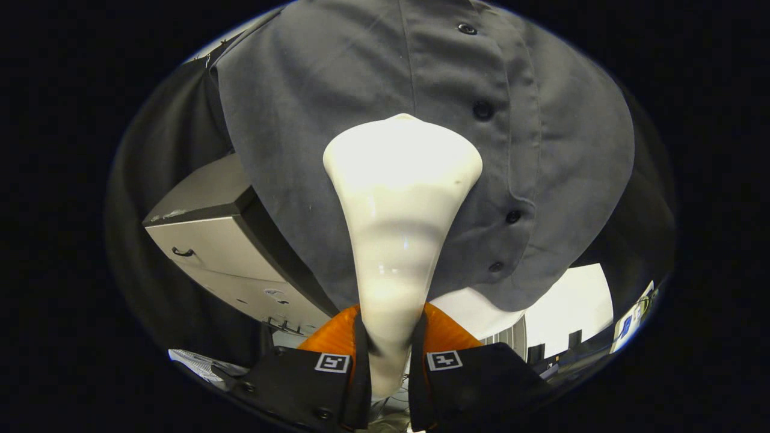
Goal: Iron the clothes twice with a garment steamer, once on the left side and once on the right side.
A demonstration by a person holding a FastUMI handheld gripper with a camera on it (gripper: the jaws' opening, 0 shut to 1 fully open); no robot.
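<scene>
in the gripper view, the tool [390, 355] is closed on the garment steamer [400, 198]: its two fingers [337, 361] stand at either side of the narrow white handle and both press on it. each finger carries a small square marker near its tip.

the steamer is white and glossy. from the thin part between the fingers it widens upward into a broad, rounded head, which lies beyond the fingertips. the head sits against the front of the shirt [337, 120]; i cannot tell for sure if it touches the cloth or is only very near.

the shirt is grey and hangs upright, spreading behind and around the steamer head. its button strip runs down just to the right of the head, with dark buttons [483, 110] one under another. the steamer head is on the panel to the left of this strip. some soft folds show in the cloth around the head, and the lower hem curves just above the fingers, on the right.

to the left of the shirt, partly behind it, stands a pale grey cabinet [204, 240] with a small dark handle on its front. under the hem on the right a bright white surface [571, 300] shows, too washed out to tell more.
</scene>
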